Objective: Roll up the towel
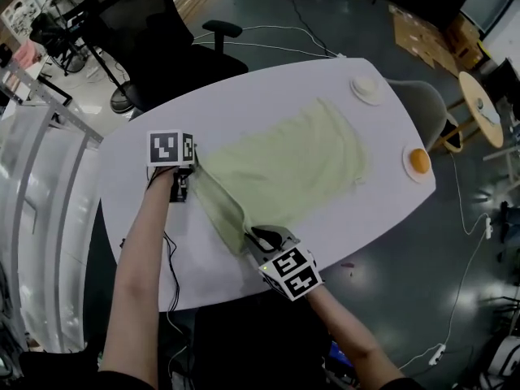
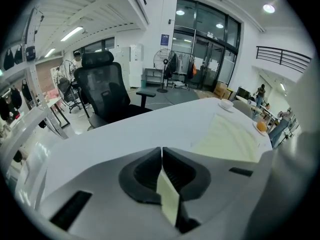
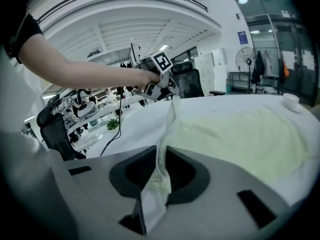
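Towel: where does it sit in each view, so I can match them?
Head view: towel spread mid-table, near edge lifted.
Left gripper view: towel at right, a strip pinched in the jaws.
Right gripper view: towel centre-right, an edge pinched in the jaws.
Shared landmark: white dish past the towel's far end.

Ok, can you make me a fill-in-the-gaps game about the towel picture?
1. The left gripper and the right gripper both have their jaws shut on the pale green ____.
2. Most of it lies flat on a ____ table.
3. On the small plate near the table's right edge sits a round fruit, an ____.
4. Past the table's far side stands a black office ____.

Missing words: towel; white; orange; chair.
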Demonstrator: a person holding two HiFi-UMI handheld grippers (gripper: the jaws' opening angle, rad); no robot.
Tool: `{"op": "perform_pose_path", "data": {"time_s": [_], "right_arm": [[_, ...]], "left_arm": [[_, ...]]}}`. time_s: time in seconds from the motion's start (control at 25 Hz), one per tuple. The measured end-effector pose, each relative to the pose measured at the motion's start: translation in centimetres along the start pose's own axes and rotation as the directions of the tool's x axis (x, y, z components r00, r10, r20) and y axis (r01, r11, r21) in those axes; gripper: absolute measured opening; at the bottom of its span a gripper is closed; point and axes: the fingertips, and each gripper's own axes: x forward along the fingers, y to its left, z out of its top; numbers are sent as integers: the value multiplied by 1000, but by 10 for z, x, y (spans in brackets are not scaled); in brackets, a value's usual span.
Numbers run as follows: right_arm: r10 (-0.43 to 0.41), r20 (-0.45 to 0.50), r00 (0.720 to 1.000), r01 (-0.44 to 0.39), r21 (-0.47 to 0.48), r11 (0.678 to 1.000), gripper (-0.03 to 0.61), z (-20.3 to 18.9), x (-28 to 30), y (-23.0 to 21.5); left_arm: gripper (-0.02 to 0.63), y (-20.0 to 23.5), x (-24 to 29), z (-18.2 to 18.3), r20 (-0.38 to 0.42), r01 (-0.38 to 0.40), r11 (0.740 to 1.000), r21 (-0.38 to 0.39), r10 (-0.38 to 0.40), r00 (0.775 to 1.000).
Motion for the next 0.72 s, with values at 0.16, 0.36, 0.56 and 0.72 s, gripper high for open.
{"op": "perform_pose_path", "data": {"time_s": [0.16,0.36,0.56,0.72], "right_arm": [[-42,27,999,42,24,999,69,-3,-13,-28],[-77,3,997,77,86,993,71,-23,-26,-56],[-96,-40,995,101,141,985,72,-48,-26,-78],[-106,-48,993,112,173,978,74,-57,-25,-89]], "left_arm": [[21,-27,20,1,-20,5,1000,22,-5,1000],[21,-61,46,-3,-56,15,998,61,-11,998],[21,-83,67,-6,-70,3,995,103,4,998],[23,-93,79,-8,-58,0,993,114,7,998]]}}
